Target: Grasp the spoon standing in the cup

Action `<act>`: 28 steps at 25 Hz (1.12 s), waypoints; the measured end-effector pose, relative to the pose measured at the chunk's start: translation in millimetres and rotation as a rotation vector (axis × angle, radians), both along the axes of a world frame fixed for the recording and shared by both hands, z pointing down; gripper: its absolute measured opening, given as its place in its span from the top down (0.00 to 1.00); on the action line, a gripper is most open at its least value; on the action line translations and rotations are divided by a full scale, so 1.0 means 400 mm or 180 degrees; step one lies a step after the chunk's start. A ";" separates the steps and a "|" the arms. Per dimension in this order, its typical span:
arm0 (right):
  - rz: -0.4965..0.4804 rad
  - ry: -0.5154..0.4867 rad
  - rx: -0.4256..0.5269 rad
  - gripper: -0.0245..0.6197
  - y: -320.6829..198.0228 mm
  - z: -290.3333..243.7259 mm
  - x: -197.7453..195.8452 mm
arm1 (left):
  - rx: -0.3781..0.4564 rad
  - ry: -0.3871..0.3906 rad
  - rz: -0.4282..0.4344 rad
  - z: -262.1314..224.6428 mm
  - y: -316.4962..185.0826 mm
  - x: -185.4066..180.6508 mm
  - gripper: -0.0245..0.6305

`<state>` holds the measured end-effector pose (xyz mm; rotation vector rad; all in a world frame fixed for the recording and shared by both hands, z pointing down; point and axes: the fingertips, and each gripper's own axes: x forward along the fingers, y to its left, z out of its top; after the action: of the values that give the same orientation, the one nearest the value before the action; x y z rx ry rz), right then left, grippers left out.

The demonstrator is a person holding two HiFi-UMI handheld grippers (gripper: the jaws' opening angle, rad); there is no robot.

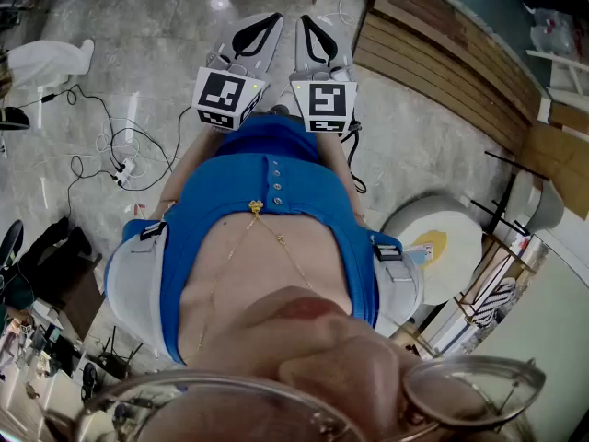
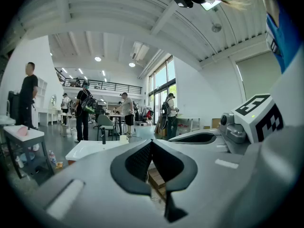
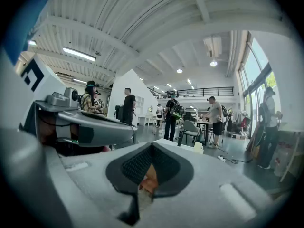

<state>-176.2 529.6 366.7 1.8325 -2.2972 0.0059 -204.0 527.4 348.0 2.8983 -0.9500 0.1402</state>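
My left gripper (image 1: 259,33) and right gripper (image 1: 317,36) are held side by side in front of the person's body, over the floor. Both point roughly level into a large hall. The left gripper (image 2: 152,142) has its jaws together with nothing between them. On the right gripper (image 3: 152,146) the tips likewise meet and hold nothing. Far ahead, a small white cup (image 2: 124,138) stands on a white table (image 2: 88,149); the right gripper view shows the same cup (image 3: 198,147). It is too small to tell whether a spoon stands in it.
Cables and a power strip (image 1: 121,162) lie on the floor at left. Wooden boards (image 1: 442,63) lean at the right, and a round white table (image 1: 440,239) stands close to the person. Several people (image 2: 83,109) stand in the hall among chairs and tables.
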 end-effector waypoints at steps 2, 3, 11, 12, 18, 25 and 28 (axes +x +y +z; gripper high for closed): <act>0.0003 -0.0002 0.0013 0.96 -0.008 -0.001 0.008 | 0.0003 -0.0009 -0.0004 0.000 -0.009 0.007 0.96; 0.0004 -0.0010 0.0027 0.96 -0.011 -0.003 0.013 | 0.0001 -0.0011 -0.0005 0.001 -0.013 0.012 0.96; -0.0114 -0.0079 0.0114 0.96 -0.035 -0.006 0.052 | -0.0024 -0.0004 -0.0035 0.013 -0.034 0.059 0.96; -0.0135 -0.0074 0.0125 0.96 -0.037 -0.007 0.054 | -0.0015 -0.0006 -0.0048 0.012 -0.037 0.062 0.96; -0.0233 -0.0112 0.0121 0.96 -0.046 -0.003 0.057 | 0.0006 -0.0053 -0.0114 0.011 -0.050 0.066 0.96; -0.0286 -0.0129 0.0179 0.96 -0.071 -0.009 0.063 | 0.0020 -0.0062 -0.0103 0.013 -0.071 0.077 0.96; -0.0269 -0.0149 0.0189 0.96 -0.094 -0.010 0.063 | 0.0036 -0.0047 -0.0060 0.011 -0.092 0.082 0.96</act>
<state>-150.9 492.1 362.8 1.7794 -2.4301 -0.0326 -171.2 490.5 352.2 2.9016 -0.9833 0.1557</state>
